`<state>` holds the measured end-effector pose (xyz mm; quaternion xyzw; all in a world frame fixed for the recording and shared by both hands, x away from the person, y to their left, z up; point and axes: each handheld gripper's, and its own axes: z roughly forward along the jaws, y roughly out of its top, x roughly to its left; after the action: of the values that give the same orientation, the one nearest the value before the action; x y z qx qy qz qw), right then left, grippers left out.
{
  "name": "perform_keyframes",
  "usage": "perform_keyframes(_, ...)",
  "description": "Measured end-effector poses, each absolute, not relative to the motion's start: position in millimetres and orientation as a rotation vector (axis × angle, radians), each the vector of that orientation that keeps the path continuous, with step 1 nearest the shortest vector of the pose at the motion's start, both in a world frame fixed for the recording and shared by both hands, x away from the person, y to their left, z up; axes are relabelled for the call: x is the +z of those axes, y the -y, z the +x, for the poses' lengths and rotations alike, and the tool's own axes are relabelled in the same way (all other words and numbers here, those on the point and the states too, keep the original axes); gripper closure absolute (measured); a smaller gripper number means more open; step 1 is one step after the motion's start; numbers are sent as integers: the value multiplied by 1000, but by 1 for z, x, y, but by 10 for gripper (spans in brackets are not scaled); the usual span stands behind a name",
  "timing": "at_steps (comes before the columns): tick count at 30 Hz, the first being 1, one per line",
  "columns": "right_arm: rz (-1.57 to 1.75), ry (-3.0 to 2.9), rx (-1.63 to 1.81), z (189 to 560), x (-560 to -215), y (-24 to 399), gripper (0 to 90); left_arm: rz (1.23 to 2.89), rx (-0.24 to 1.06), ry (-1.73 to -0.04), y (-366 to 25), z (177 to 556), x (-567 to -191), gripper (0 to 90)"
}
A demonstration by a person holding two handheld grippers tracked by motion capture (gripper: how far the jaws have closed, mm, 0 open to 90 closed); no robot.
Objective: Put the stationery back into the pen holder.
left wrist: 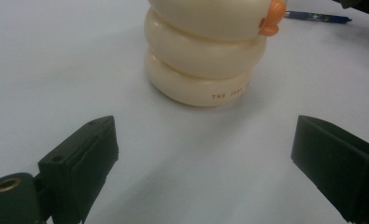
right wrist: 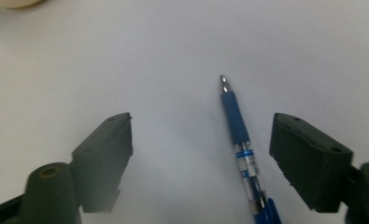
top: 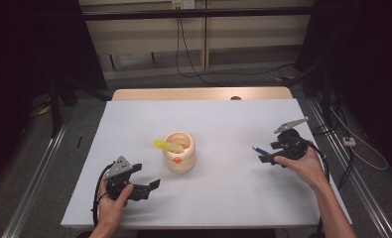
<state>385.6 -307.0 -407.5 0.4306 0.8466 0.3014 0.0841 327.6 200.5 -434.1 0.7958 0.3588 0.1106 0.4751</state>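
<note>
Fingers of the right gripper (right wrist: 201,154) stand released and wide apart, nothing pressed between them; a blue pen (right wrist: 240,140) lies flat on the white table (top: 223,198) in the gap, nearer the right-hand finger in the right gripper view, its metal tip pointing away from them; fingers of the left gripper (left wrist: 203,163) likewise stand spread and empty, with a cream ringed pen holder (left wrist: 205,56) just ahead of them, a yellow object (top: 163,145) leaning out of its top.
</note>
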Motion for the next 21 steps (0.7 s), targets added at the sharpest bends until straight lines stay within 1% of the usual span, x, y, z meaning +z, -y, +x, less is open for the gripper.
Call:
perform_keyframes(1,1295,-2521,869,388,-408,305,144,1944,271,-878,-200,328,-434,73)
perform_keyframes(3,1293,-2510,839,393,-407,302,130,1945,271,-877,-201,328,-434,73)
perform_keyframes(6,1288,-2519,827,399,-407,298,135,1943,267,-874,-200,328,-434,73)
perform_keyframes(11,1258,-2546,748,412,-409,292,193,1944,275,-873,-201,327,-434,73)
perform_keyframes(13,1265,-2563,726,418,-412,290,186,1946,277,-872,-201,328,-434,73)
perform_keyframes(16,1262,-2584,694,425,-415,289,237,1945,274,-877,-201,328,-434,73)
perform_keyframes(19,1243,-2602,670,429,-417,289,318,1946,273,-874,-201,328,-434,73)
perform_keyframes(21,1251,-2611,640,431,-420,289,331,1944,273,-880,-201,328,-434,73)
